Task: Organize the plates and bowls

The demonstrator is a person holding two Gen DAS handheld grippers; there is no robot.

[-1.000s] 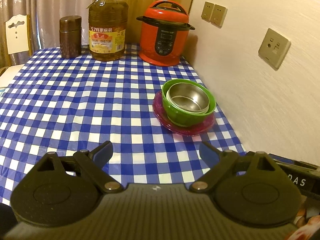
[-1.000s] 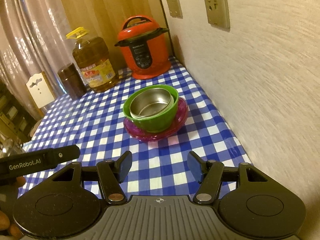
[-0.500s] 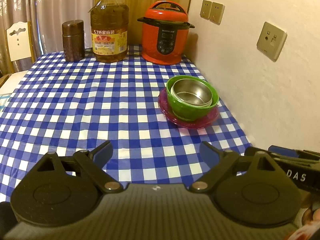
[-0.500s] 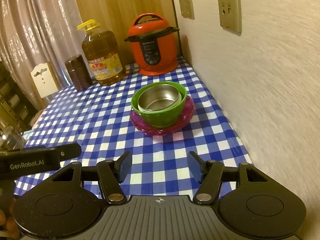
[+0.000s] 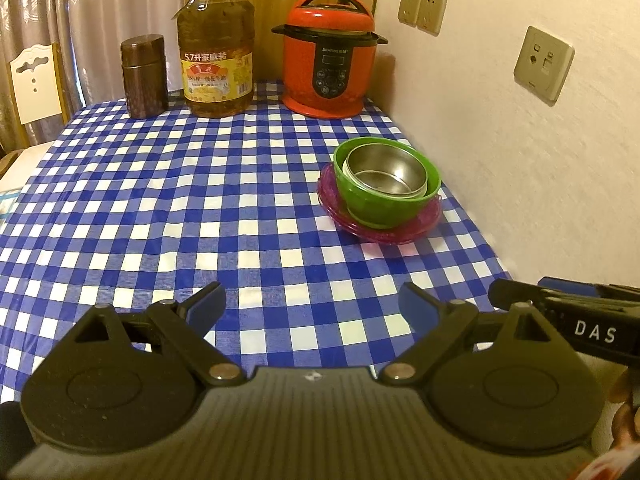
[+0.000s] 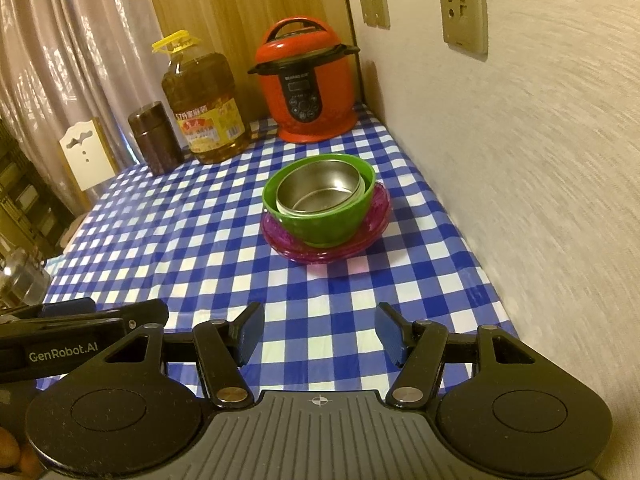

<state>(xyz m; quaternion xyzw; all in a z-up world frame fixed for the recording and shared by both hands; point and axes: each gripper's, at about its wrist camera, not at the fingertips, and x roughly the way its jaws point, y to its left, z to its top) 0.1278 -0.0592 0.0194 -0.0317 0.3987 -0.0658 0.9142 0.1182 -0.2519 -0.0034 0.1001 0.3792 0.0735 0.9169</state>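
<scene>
Three pieces of tableware are sitting as one nest near the wall: a steel bowl [image 6: 320, 194] is resting inside a green bowl [image 6: 324, 224], and that is standing on a pink plate [image 6: 372, 220] on the blue checked tablecloth [image 5: 160, 208]. Across the last second the stack is keeping its shape and its spot on the cloth, while in both wrist views it is sliding a little farther from the camera and the frame is levelling out, so both hands seem to be easing back and straightening rather than reaching in. Nothing else on the table is shifting: the red cooker [image 5: 330, 60], the oil bottle [image 5: 216, 48] and the brown canister [image 5: 144, 76] are standing along the far edge, well apart from the stack.

Both tools are hanging empty over the near part of the cloth. The left gripper [image 5: 312, 308] is holding its jaws wide with only tablecloth between them, and the right gripper [image 6: 320, 334] is spread about as far, also with nothing in it; each is showing at the edge of the other's view, so they are side by side.

Judging from how things lie, the nesting is looking finished, and the hands are probably backing off from a completed job
</scene>
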